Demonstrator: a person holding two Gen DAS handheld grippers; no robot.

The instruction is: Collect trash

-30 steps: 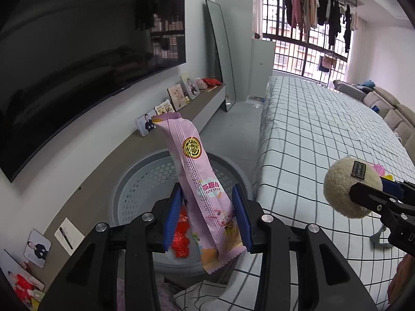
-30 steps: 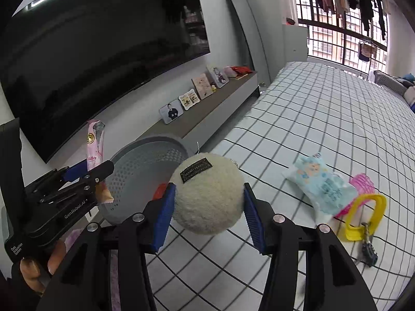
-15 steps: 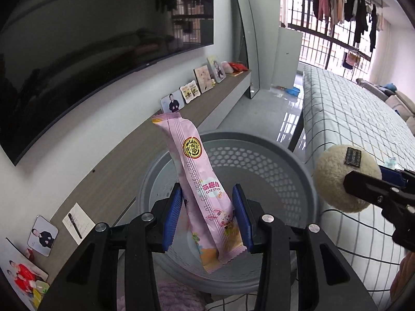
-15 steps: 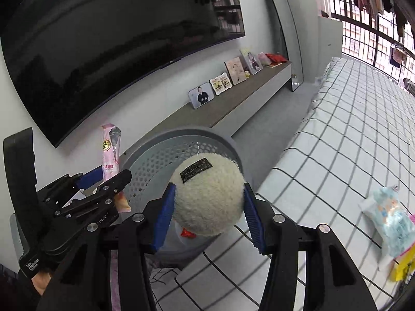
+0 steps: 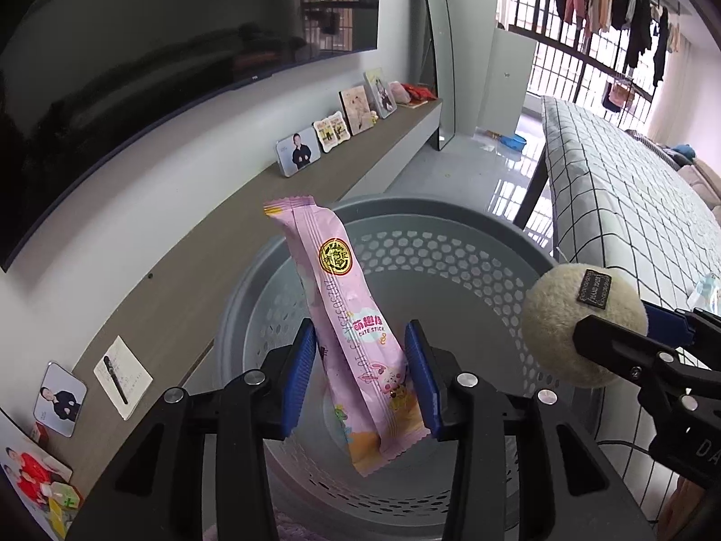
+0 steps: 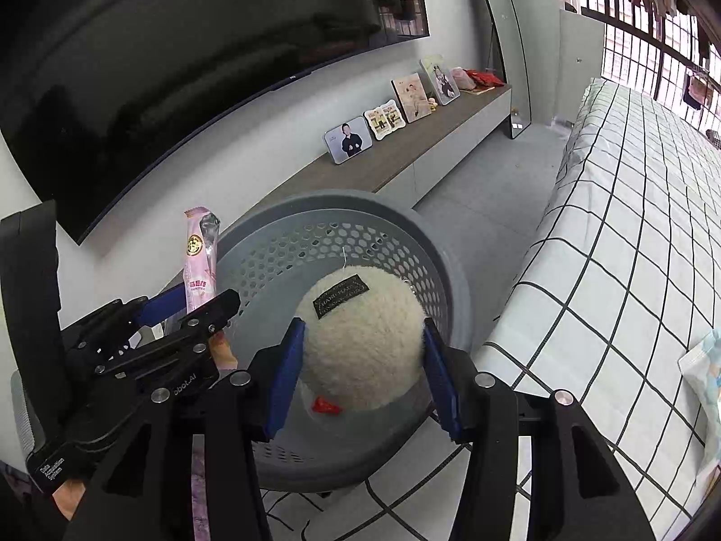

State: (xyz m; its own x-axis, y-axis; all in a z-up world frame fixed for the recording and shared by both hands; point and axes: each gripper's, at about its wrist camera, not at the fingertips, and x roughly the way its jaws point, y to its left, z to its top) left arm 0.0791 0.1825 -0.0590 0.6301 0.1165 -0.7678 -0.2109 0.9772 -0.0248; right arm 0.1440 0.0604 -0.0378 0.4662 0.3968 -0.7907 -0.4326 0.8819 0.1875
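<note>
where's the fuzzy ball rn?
In the right claw, the fuzzy ball hangs over the grey basket, right of the pink wrapper; the checked bed lies further right.

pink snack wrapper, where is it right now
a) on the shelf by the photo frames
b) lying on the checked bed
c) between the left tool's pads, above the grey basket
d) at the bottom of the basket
c: the pink snack wrapper stands between the blue pads of the left tool, with the grey basket open below it.

Left tongs grip pink wrapper (over basket).
</note>
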